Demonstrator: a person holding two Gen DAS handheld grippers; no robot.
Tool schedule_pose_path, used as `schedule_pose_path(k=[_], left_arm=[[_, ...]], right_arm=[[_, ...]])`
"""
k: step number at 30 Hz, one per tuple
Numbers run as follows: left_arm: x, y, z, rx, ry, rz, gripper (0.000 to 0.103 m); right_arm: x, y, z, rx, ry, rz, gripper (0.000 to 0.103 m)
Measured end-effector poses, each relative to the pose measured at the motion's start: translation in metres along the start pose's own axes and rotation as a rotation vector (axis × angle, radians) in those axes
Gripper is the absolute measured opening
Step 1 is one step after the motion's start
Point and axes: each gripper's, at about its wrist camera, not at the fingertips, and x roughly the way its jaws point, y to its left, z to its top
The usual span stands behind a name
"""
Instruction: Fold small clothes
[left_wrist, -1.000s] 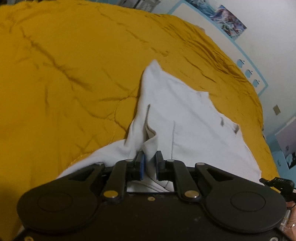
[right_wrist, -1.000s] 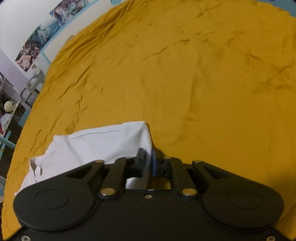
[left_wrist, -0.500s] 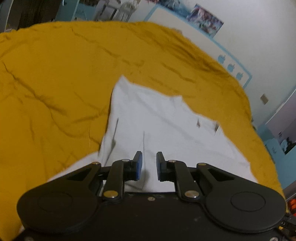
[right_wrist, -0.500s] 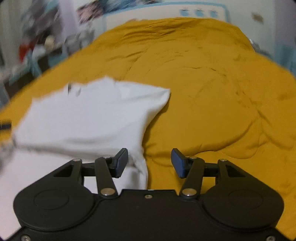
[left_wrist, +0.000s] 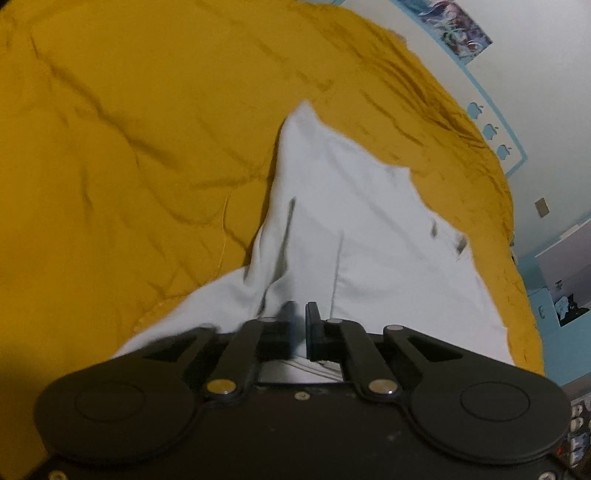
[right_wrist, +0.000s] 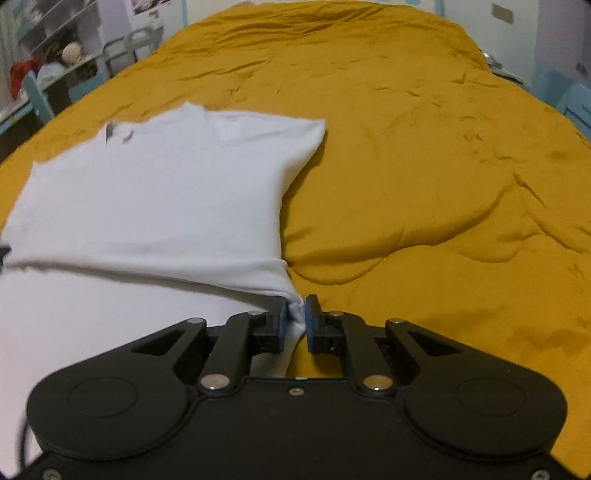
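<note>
Your right gripper (right_wrist: 294, 325) is closing its fingers on a bunched corner of the white garment (right_wrist: 155, 195); the cloth sits between the blue pads and is pulled taut toward them. Your left gripper (left_wrist: 299, 328) has its fingers nearly together on a raised ridge of the same garment (left_wrist: 354, 229), though blur there leaves the contact itself unclear. The garment lies spread on the yellow bedspread (right_wrist: 424, 155), one layer doubled over another. Only the right view shows the folded upper edge and the far corner lying flat; only the left view shows the seam lines running away from the fingers. Beyond the bed, the right view shows cluttered shelves (right_wrist: 55, 55); the left view shows a wall poster (left_wrist: 454, 20).
</note>
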Motion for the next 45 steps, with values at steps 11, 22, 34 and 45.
schedule_pose_path(k=[11, 22, 34, 45], left_arm=[[0.009, -0.018, -0.016, 0.152, 0.005, 0.062, 0.029], [-0.049, -0.031, -0.013, 0.249, 0.003, 0.006, 0.040], [-0.206, 0.061, -0.077, 0.197, 0.069, -0.220, 0.044], [-0.219, 0.114, -0.102, 0.023, 0.154, -0.253, 0.045]], right_arm=[[-0.006, 0.046, 0.023, -0.020, -0.085, 0.105, 0.012], [-0.026, 0.025, 0.008, 0.189, 0.009, 0.106, 0.023], [-0.171, -0.047, -0.098, 0.330, 0.032, 0.420, 0.051], [-0.161, -0.075, -0.161, 0.585, 0.117, 0.533, 0.054]])
